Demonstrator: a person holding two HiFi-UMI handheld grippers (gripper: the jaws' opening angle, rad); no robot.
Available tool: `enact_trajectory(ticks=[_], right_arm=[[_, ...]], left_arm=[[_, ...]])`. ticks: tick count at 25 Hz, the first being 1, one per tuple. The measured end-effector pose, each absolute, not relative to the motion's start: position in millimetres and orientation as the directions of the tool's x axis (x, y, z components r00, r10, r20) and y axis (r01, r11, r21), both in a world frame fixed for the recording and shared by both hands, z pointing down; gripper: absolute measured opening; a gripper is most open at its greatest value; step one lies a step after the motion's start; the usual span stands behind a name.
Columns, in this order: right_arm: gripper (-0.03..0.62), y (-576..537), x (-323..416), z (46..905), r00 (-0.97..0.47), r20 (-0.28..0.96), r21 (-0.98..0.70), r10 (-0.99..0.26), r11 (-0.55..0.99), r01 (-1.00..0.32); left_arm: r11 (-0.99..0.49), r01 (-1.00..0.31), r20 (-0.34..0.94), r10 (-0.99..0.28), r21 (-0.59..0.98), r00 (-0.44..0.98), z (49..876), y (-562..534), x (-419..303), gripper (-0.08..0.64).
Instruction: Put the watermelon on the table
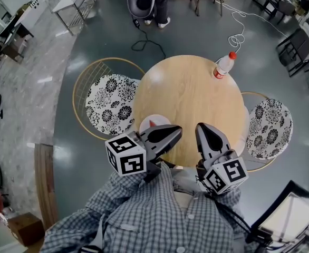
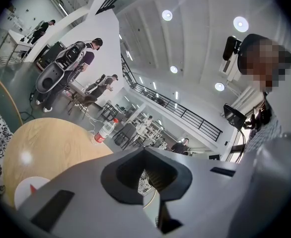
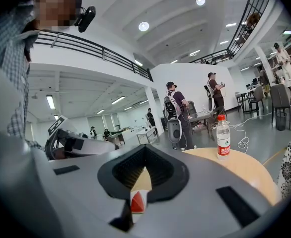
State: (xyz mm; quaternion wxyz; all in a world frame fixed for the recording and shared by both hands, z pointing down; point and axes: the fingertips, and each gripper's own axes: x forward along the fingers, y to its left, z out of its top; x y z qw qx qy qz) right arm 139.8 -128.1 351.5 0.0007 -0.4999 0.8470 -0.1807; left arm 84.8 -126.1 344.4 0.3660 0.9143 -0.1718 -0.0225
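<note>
Looking down at a round wooden desk [image 1: 191, 94] with the left tongs [image 1: 173, 133] pinched fully shut on nothing — same for the right tongs [image 1: 204, 130], closed tight and empty, both hanging over the near edge. Spotting the watermelon [image 1: 152, 123] right there: a small red wedge sitting on a white plate [image 1: 144, 125] at the near rim of the desk, just beside the tips of the left tongs, also peeking through the slot below the shut right tongs. Guessing light and small, maybe a toy, maybe a cut slice — can't tell which; if real, soft, wet and slippery, easy to bruise. Best to open wide, come in low and pinch gently across the flat faces near the thick end. Well apart at the far edge, a plastic bottle [image 1: 224, 66]; no trouble from there.
</note>
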Motion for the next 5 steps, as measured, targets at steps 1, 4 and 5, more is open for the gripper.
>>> enact_trajectory(ticks=[1, 4, 5], right_arm=[[0.006, -127.8, 139.1, 351.7, -0.502, 0.180, -0.306, -0.846, 0.436, -0.846], [0.006, -127.5, 137.2, 351.5, -0.506, 0.181, -0.304, -0.844, 0.441, -0.844], [0.006, -127.5, 136.6, 351.4, -0.507, 0.181, -0.304, -0.843, 0.443, -0.844]], left_arm=[[-0.673, -0.297, 0.084, -0.331, 0.677, 0.940, 344.5, -125.6, 84.5, 0.008], [-0.673, -0.297, 0.085, -0.330, 0.677, 0.940, 344.5, -125.1, 83.8, 0.008], [-0.673, -0.298, 0.085, -0.330, 0.677, 0.940, 344.4, -125.1, 83.6, 0.008]])
